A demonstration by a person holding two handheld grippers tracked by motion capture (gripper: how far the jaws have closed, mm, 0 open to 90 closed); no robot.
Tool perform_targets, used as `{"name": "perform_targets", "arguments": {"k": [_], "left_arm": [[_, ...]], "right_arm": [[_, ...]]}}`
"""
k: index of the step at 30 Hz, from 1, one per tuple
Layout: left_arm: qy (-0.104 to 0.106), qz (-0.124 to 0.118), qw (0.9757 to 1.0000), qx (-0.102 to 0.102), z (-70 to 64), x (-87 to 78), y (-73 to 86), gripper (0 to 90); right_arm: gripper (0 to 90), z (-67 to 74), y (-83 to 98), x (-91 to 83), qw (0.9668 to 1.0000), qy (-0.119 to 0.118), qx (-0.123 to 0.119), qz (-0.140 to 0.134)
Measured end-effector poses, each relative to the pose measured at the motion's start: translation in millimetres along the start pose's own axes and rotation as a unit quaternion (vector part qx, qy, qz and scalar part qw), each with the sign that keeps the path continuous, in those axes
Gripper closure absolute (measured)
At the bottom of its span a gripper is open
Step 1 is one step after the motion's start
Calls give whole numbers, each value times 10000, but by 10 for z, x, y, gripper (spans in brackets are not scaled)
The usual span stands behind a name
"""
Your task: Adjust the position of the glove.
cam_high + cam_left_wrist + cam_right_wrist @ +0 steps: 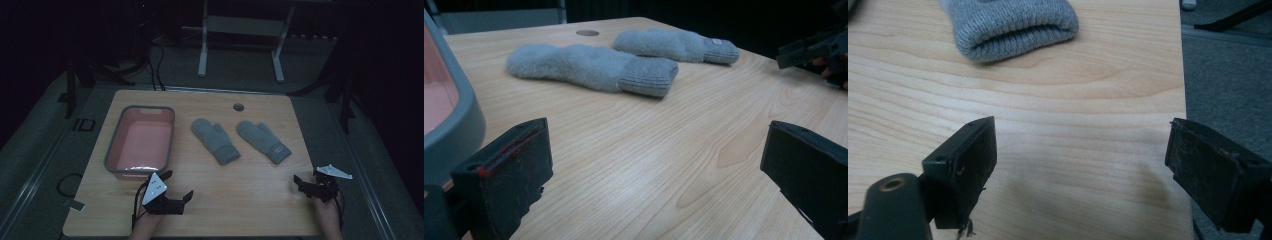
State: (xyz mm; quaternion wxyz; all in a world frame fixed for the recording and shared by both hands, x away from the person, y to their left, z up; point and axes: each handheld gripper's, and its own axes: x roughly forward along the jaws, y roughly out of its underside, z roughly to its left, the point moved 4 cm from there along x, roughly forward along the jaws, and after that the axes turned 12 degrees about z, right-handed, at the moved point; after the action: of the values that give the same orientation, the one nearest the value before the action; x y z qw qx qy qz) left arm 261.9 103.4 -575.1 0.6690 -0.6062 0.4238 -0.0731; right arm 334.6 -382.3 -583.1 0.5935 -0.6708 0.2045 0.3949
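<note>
1. The two grey mittens lie flat near the middle of the wooden table (pixel 250 200), side by side and a little apart. The left mitten (pixel 215 140) lies nearer to the pink basin (pixel 141 142). The right mitten (pixel 263 140) carries a small label on its cuff. Both cuffs point toward the person.

2. The mittens look soft and fuzzy on the hand part, with a ribbed knit cuff. In my judgement they will bend and sag when lifted, so a pinch at one edge may take only one layer of the cloth.

3. The left gripper (pixel 181 197) rests on the near part of the table, just in front of the basin. Its jaws are spread wide with nothing between them.

4. The right gripper (pixel 305 182) is close to the right edge of the table, also with jaws spread apart and empty. In the right gripper view the cuff of the right mitten (pixel 1013 25) is ahead of it.

5. What could go wrong:
   - A jaw may push the mitten along the smooth wood instead of gripping it, because the cloth is light.
   - A shallow grip on the fuzzy part may slip out while the mitten is being carried.
   - The left gripper is very near the basin rim, so a quick move could knock the basin.
   - The room is dark, so judging the depth is harder.
</note>
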Motion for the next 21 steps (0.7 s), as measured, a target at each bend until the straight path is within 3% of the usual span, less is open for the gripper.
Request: {"name": "perform_targets", "arguments": {"k": [3, 6, 11, 15, 21], "left_arm": [[-4, 27, 10000, 22, -6, 6, 2, 7], [-14, 25, 10000, 14, -11, 5, 5, 6], [-12, 10, 10000, -66, 0, 6, 8, 6], [-1, 27, 10000, -75, 3, 5, 11, 6], [11, 80, 10000, -41, -8, 12, 19, 6]], "right_arm": [[131, 18, -54, -34, 10000, 28, 27, -50], [130, 39, -150, -57, 9999, -102, 34, -5], [129, 128, -343, -68, 9995, -119, -265, 107], [129, 249, -522, -59, 9982, -475, -358, 87], [135, 438, -746, 3, 9969, -631, -463, 87]]}}
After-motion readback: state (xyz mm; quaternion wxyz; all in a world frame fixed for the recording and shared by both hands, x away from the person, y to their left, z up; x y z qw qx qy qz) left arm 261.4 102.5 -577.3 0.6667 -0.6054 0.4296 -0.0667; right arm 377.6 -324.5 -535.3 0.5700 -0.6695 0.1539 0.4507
